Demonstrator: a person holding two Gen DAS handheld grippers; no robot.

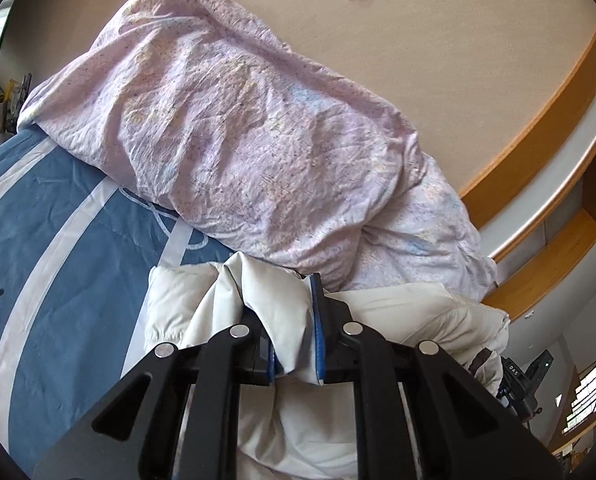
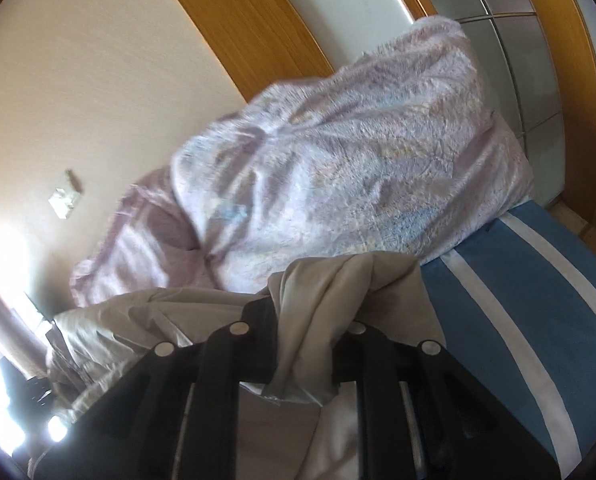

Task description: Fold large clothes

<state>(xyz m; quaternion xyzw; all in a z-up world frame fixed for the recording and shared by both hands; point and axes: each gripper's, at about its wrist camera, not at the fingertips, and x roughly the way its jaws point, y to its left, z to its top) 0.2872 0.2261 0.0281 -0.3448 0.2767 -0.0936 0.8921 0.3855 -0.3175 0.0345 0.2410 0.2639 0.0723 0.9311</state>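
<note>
Fold in progress. Your left gripper [image 1: 294, 332] is clamped on a bunched edge of the white jacket [image 1: 410, 316], which fills the lower centre of the left view, against the foot of the lilac duvet [image 1: 234, 140]. Your right gripper [image 2: 306, 340] pinches another bunch of the same jacket [image 2: 130, 320] at lower centre of the right view; cloth drapes over its tips and hides them.

Judged step: you are carrying one edge of the jacket across the blue striped sheet [image 1: 58, 208] to lay it over the rest. The next move calls for keeping both hands level and the edge taut, then lowering it square before you let go.

The jacket's long axis appears to run from one gripper to the other, roughly left to right in both views; which end is the collar cannot be told.
</note>
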